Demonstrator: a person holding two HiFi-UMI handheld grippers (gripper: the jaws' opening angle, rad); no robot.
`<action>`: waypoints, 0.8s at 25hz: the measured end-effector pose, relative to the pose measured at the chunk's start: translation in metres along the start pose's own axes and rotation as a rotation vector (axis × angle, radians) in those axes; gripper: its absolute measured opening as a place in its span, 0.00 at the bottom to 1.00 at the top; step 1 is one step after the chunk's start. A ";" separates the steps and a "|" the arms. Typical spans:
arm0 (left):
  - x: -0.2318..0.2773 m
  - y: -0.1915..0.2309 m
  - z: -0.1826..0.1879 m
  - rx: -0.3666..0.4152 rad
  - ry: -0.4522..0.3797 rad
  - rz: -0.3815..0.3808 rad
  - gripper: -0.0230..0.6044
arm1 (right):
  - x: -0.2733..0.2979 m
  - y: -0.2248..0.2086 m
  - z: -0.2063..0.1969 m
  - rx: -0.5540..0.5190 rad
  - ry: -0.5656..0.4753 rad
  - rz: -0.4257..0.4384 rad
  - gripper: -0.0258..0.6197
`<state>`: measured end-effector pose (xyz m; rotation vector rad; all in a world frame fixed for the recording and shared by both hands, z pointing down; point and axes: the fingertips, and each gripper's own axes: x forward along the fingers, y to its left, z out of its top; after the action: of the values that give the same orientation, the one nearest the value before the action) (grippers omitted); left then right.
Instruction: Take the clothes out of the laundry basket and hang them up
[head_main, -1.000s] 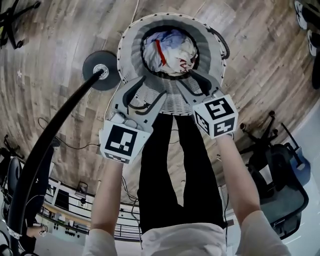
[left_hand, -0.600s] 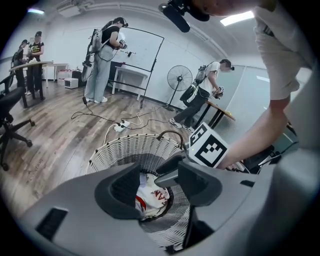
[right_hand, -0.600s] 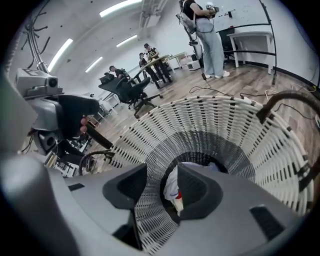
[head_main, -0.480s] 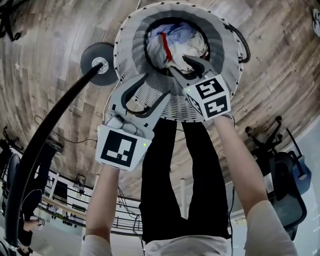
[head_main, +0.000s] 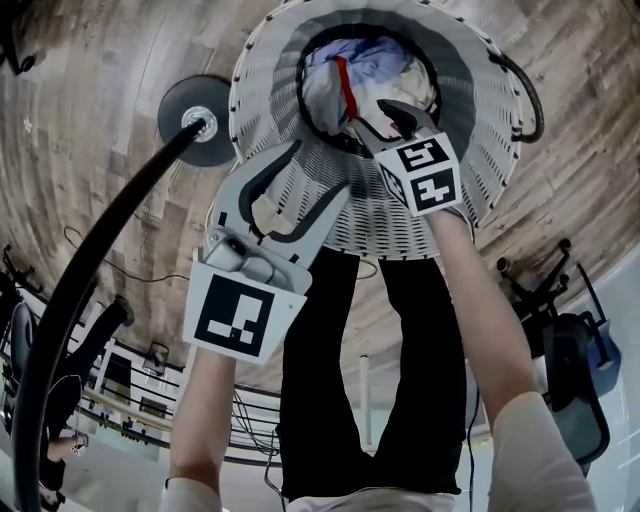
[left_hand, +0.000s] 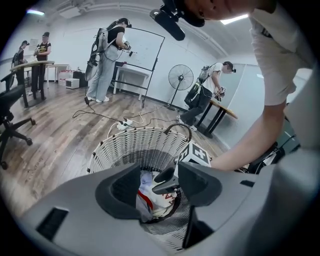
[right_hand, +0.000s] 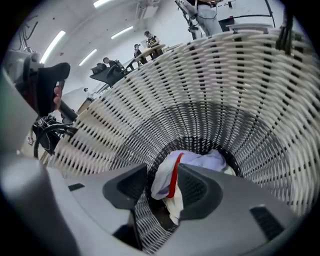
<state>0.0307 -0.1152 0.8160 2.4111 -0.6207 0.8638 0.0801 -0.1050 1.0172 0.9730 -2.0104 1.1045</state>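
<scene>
Right gripper (head_main: 385, 120), jaws half open and empty, hangs inside the laundry basket (head_main: 262, 95) above the crumpled clothes (head_main: 368, 68) at its bottom, left gripper (head_main: 315, 172) open and empty by the near rim; reach-in step, I judge, and next I must lower onto the cloth and pinch.

A wood-plank floor (left_hand: 60, 130) runs across the room. On it, a white power strip (left_hand: 123, 125) lies among loose cables. At the far wall a person (left_hand: 105, 60) stands facing a whiteboard (left_hand: 145, 47) on a stand, with a pedestal fan (left_hand: 180, 78) to its right. Further right, another person (left_hand: 202, 97) bends beside a wooden-topped table (left_hand: 225, 109). At the far left a person (left_hand: 42, 47) stands by a high table (left_hand: 30, 65), near a black office chair (left_hand: 9, 117). Light strips (right_hand: 54, 44) line the ceiling.
</scene>
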 end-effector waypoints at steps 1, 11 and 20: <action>0.000 0.001 0.000 0.000 -0.004 -0.005 0.42 | 0.006 -0.002 -0.004 0.006 0.003 0.000 0.35; 0.001 0.014 -0.013 -0.007 -0.009 -0.018 0.41 | 0.068 -0.009 -0.025 -0.027 0.027 -0.006 0.34; -0.002 0.015 -0.024 -0.067 -0.019 -0.034 0.39 | 0.098 -0.016 -0.046 -0.017 0.082 -0.034 0.33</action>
<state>0.0098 -0.1120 0.8351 2.3650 -0.6043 0.7948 0.0506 -0.1001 1.1225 0.9353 -1.9279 1.0897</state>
